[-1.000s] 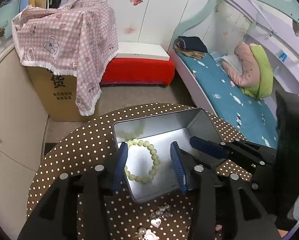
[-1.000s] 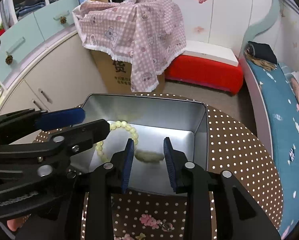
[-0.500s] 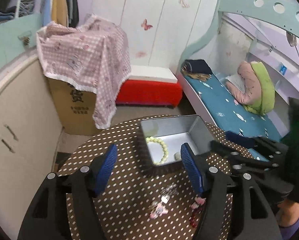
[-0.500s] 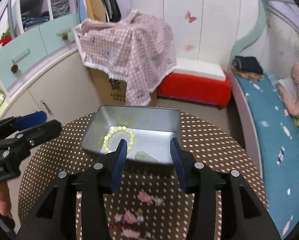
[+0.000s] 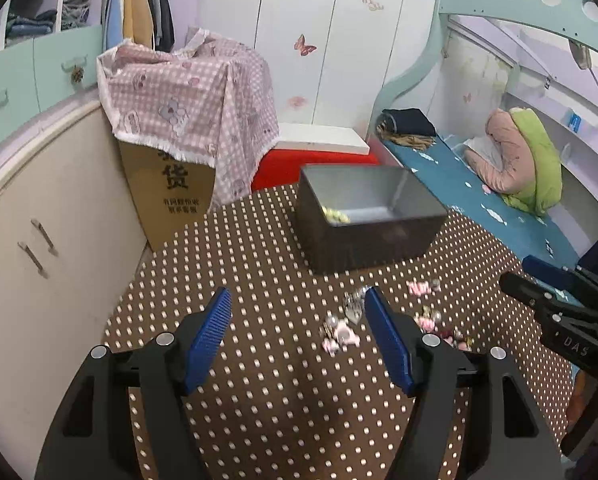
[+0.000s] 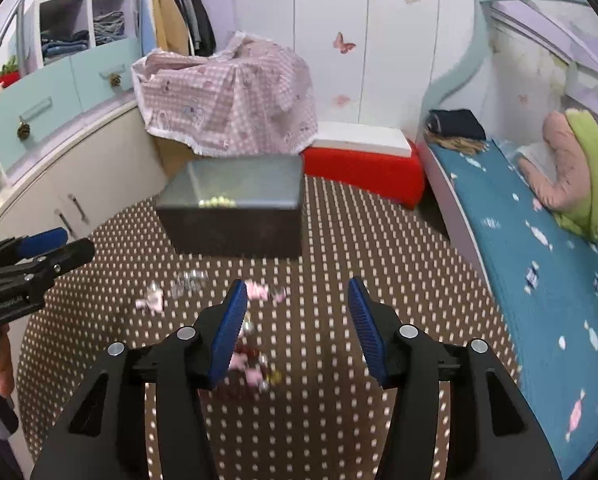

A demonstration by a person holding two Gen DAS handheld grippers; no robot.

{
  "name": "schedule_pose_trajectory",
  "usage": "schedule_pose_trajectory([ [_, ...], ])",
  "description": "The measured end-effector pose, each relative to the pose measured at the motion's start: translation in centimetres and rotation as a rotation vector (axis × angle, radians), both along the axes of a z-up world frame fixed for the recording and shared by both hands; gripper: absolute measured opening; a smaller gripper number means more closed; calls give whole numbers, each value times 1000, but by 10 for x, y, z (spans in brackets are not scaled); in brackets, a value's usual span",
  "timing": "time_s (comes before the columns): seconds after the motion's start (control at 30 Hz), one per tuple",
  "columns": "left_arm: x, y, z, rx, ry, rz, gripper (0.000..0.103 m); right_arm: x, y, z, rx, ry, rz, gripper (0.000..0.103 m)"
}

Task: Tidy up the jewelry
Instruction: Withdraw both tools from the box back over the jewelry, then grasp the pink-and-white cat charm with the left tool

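Jewelry: pale green bead bracelet [image 5: 335,215] down inside the metal tin [image 5: 363,236] on the dotted desk [image 5: 259,392], loose pink and silver trinkets [image 5: 341,330] scattered nearer. Left claw [image 5: 299,332] spread wide, holding nothing, above the desk. Right claw [image 6: 295,324] likewise gaping, empty, trinkets [image 6: 251,356] beside its left finger.
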State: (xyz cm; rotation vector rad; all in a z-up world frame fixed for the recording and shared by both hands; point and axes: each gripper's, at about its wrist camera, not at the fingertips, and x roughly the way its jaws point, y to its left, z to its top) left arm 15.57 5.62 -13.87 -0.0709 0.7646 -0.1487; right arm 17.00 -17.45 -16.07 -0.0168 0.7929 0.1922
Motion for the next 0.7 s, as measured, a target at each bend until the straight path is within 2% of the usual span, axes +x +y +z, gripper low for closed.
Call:
schedule_pose_trajectory([
  [0.13,-4,-2,-13,-11,29,2,67,-6,-5,-19,14,39,-17,52],
  [0.43,3,-12,-40,53,79,-6,67,-11,-3,-43,35,91,-17,52],
  [0.57,7,-16,-44,57,92,-16,66,-14,-4,-49,48,102,-16,52],
  [0.63,9,-20,-47,65,98,-22,65,-14,-5,-50,52,106,-16,56],
  [0.7,11,-22,-49,77,102,-25,65,-15,-4,-51,57,105,-15,57],
])
